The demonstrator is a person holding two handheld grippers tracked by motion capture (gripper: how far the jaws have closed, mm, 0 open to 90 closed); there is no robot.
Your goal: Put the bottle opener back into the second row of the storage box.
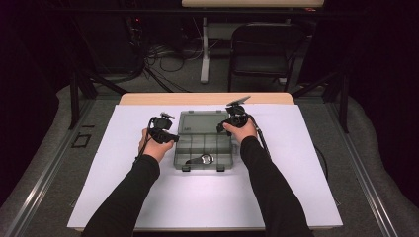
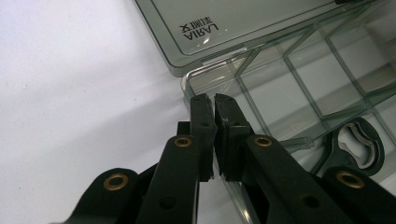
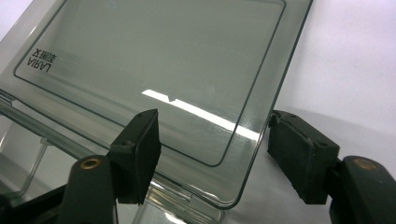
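High view: a smoky clear compartment box (image 1: 203,140) lies open at frame centre on the white counter (image 1: 296,187), a bottle opener (image 1: 200,159) in its near row. Left gripper view: the left hand-held gripper (image 2: 209,100), jaws pressed together and gripping nothing, sits at the box's corner. Right gripper view: the right hand-held gripper (image 3: 215,149), jaws apart, straddles the lid (image 3: 163,70) edge, which looks thin, rigid, light and slippery, so best pinched at the rim.

Your right gripper (image 3: 212,158) has its two black jaws wide apart. Between them you see the corner of the clear box lid (image 3: 154,70), lying flat. The white worktop (image 3: 345,60) is beside the lid.
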